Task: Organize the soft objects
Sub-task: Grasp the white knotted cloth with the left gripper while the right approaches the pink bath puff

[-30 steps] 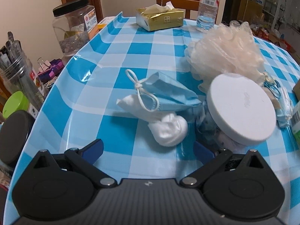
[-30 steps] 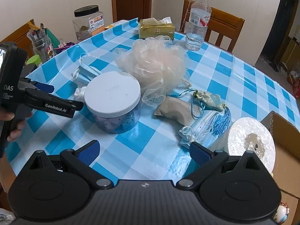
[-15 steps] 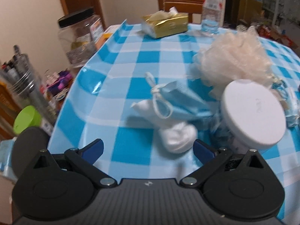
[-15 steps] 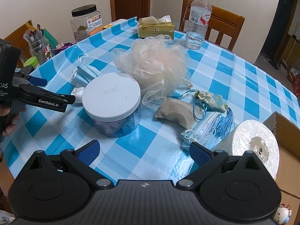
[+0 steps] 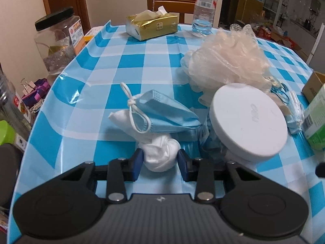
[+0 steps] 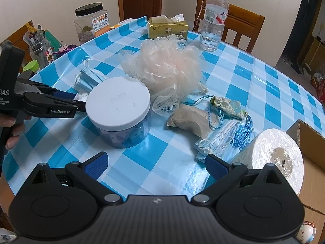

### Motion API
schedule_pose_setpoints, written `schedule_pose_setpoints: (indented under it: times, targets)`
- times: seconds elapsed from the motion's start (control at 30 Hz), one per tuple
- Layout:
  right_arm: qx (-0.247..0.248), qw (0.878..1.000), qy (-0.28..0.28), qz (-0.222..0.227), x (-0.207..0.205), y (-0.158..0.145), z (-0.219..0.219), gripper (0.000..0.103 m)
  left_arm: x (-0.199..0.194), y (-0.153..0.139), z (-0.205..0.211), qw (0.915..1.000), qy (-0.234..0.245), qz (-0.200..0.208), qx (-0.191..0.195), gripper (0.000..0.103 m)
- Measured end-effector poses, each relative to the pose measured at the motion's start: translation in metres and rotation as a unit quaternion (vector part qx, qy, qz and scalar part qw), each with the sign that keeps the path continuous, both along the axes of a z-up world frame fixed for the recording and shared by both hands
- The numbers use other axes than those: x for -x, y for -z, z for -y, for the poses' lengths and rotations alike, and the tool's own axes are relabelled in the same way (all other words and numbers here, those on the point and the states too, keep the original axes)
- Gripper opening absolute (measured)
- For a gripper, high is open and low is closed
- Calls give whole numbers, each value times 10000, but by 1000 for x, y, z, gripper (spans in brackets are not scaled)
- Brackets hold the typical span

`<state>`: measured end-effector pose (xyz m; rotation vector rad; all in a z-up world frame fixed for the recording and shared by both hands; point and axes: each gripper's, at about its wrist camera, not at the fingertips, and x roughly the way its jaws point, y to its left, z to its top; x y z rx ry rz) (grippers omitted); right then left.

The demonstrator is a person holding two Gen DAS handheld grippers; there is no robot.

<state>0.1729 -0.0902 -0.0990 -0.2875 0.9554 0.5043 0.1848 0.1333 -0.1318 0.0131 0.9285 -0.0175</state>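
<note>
A white knotted cloth ball [image 5: 160, 156] lies on the blue checked tablecloth [image 5: 130, 61], partly under a blue face mask [image 5: 162, 116]. My left gripper [image 5: 160, 161] is closing on the ball, and both blue pads touch its sides. From the right wrist view the left gripper [image 6: 67, 101] reaches in behind the white-lidded jar [image 6: 117, 101], which hides its tips. My right gripper [image 6: 156, 163] hangs open over bare cloth with nothing between its fingers. A peach mesh bath puff [image 6: 166, 67], a beige pouch [image 6: 189, 120], a tasselled sachet [image 6: 227, 107] and more masks [image 6: 215, 142] lie beyond.
A wrapped paper roll [image 6: 274, 152] and a cardboard box [image 6: 310, 134] sit at the right edge. A gold tissue pack [image 6: 167, 28], a water bottle [image 6: 213, 20] and a black-lidded jar [image 6: 91, 24] stand at the back, with a pen holder [image 6: 39, 46] on the left.
The left gripper's jaws came in from wide open to the sides of the white cloth ball, and it edged closer to the ball. The right gripper stayed put.
</note>
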Motion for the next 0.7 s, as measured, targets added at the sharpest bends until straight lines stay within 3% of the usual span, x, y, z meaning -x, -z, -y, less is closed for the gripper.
schedule_pose_setpoints:
  times: [0.27,0.3,0.4,0.43,0.67,0.7]
  targets:
    - [-39,10000,-36,13,0,0,-1,103,34,-8,-10,9992,53,-376,98,37]
    - [-48,10000,-46,17,0,-1,-1,103,36,-8,-10,9992,13,-406,67,40]
    - [-68,9999,-78,26,0,-1,-3,103,36,-6,-8,9992,-146,-372,-64,68]
    - [-80,9999,-93,30,0,-1,-4,103,35,-5,-8,9992,-203,-348,-82,72]
    - [-69,9998,-165,75,0,-3,-8,103,18,8,-8,9977,-585,-336,104,70]
    - [-62,9998,-168,81,0,-3,-8,103,17,9,-8,9974,-605,-364,119,63]
